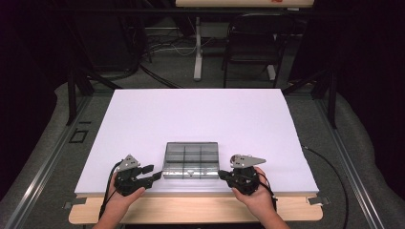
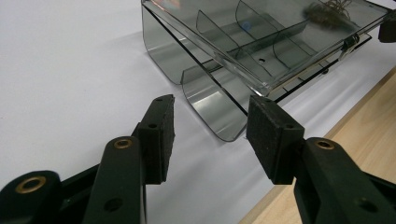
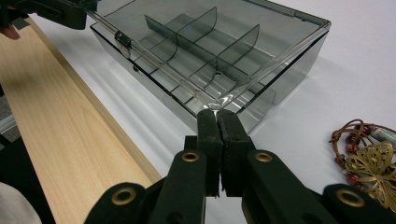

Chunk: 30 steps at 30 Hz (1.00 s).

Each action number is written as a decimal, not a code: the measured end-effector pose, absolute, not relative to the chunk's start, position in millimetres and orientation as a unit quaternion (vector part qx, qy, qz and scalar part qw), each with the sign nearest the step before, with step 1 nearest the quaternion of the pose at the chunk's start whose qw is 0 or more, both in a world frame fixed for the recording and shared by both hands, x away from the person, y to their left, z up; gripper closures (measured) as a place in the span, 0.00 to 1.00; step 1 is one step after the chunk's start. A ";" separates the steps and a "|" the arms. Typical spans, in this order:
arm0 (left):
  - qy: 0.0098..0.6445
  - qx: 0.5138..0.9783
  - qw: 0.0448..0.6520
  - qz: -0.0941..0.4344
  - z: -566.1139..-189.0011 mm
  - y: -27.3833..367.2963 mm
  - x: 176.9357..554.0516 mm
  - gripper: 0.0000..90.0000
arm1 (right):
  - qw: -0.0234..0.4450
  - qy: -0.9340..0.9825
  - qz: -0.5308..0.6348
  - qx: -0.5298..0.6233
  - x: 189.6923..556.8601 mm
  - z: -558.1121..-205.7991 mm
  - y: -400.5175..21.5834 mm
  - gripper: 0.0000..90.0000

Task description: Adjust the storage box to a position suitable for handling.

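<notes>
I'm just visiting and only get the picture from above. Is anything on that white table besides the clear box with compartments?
Observer: Yes. A brown cord bracelet with beads and a gold butterfly charm lies on the table beside the right gripper.
Operator: Is that gripper grabbing the box?
Observer: No. Its jaws are shut with nothing between them, tips at the near corner of the box.

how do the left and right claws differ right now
The left claw has its jaws apart with nothing between them, short of the box corner. The right claw has its jaws shut together, tips at the box's lid edge. Both are black with foam pads and point at the box.
</notes>
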State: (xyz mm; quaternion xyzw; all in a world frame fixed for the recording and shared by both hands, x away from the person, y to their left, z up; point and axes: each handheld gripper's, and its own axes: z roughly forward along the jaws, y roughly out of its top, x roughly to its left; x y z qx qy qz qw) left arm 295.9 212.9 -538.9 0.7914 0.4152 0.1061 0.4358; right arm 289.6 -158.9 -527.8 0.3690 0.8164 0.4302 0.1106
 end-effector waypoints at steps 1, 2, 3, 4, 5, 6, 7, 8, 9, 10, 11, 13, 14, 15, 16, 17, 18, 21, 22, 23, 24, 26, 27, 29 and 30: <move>0.415 0.791 0.436 0.107 -538.8 213.0 295.8 0.58 | 0.111 0.816 0.430 0.369 289.6 -527.8 -158.7 0.98; 0.416 0.791 0.436 0.108 -538.7 213.0 295.7 0.59 | 0.112 0.816 0.430 0.369 289.6 -527.8 -158.6 0.98; 0.416 0.790 0.436 0.108 -538.6 212.8 295.6 0.59 | 0.112 0.815 0.432 0.370 289.6 -528.0 -158.3 0.98; 0.416 0.790 0.437 0.108 -538.5 212.5 295.4 0.59 | 0.112 0.815 0.432 0.369 289.7 -528.1 -158.4 0.98; 0.414 0.790 0.438 0.108 -538.6 212.1 295.4 0.59 | 0.111 0.815 0.433 0.369 289.8 -528.1 -158.3 0.98; 0.414 0.790 0.438 0.108 -538.6 212.1 295.4 0.60 | 0.111 0.815 0.433 0.369 289.8 -528.1 -158.3 0.98; 0.414 0.791 0.438 0.109 -538.5 211.2 295.0 0.60 | 0.112 0.815 0.432 0.369 289.8 -528.1 -158.3 0.98; 0.414 0.791 0.439 0.107 -538.4 210.4 294.7 0.60 | 0.112 0.815 0.433 0.369 289.8 -528.0 -158.2 0.98; 0.412 0.793 0.437 0.106 -538.1 209.4 294.3 0.60 | 0.112 0.814 0.434 0.370 289.8 -527.8 -158.3 0.98; 0.410 0.793 0.437 0.108 -538.1 208.8 294.4 0.61 | 0.112 0.814 0.434 0.370 289.8 -527.7 -158.3 0.98; 0.409 0.794 0.437 0.107 -538.2 208.5 294.5 0.61 | 0.112 0.814 0.434 0.370 289.8 -527.6 -158.3 0.98; 0.410 0.793 0.438 0.107 -538.4 207.7 294.8 0.62 | 0.112 0.814 0.434 0.370 289.8 -527.7 -158.2 0.98; 0.412 0.791 0.440 0.106 -538.6 207.0 295.2 0.62 | 0.112 0.814 0.434 0.370 289.8 -527.8 -158.2 0.98; 0.411 0.792 0.438 0.107 -538.6 206.7 295.3 0.63 | 0.112 0.813 0.434 0.370 289.9 -527.9 -158.1 0.98; 0.409 0.793 0.438 0.108 -538.6 206.5 295.5 0.64 | 0.112 0.814 0.434 0.370 290.0 -528.0 -158.0 0.98; 0.410 0.793 0.438 0.107 -538.6 206.0 295.4 0.64 | 0.112 0.814 0.434 0.370 289.9 -528.0 -157.9 0.98; 0.411 0.793 0.436 0.109 -538.4 205.5 295.3 0.64 | 0.112 0.814 0.434 0.370 290.0 -528.0 -157.9 0.97; 0.410 0.793 0.437 0.110 -538.3 204.3 295.5 0.65 | 0.111 0.814 0.435 0.370 290.3 -528.4 -158.0 0.96; 0.410 0.793 0.437 0.111 -538.2 204.3 295.5 0.65 | 0.110 0.813 0.435 0.370 290.5 -528.5 -158.1 0.96; 0.410 0.793 0.438 0.111 -538.0 204.4 295.8 0.65 | 0.110 0.812 0.437 0.371 290.5 -528.6 -157.9 0.95; 0.411 0.791 0.439 0.112 -537.9 204.4 295.9 0.65 | 0.111 0.812 0.437 0.370 290.7 -528.7 -158.0 0.95; 0.411 0.791 0.440 0.112 -537.6 204.2 296.1 0.65 | 0.111 0.812 0.436 0.371 290.9 -528.7 -158.1 0.93; 0.412 0.791 0.439 0.111 -537.1 203.9 295.9 0.65 | 0.111 0.812 0.436 0.372 291.0 -529.0 -158.2 0.93; 0.415 0.789 0.439 0.110 -536.4 203.4 295.6 0.65 | 0.111 0.812 0.435 0.373 291.3 -529.5 -158.4 0.91; 0.413 0.790 0.440 0.111 -535.9 203.6 295.8 0.65 | 0.111 0.811 0.435 0.374 291.5 -529.7 -158.5 0.90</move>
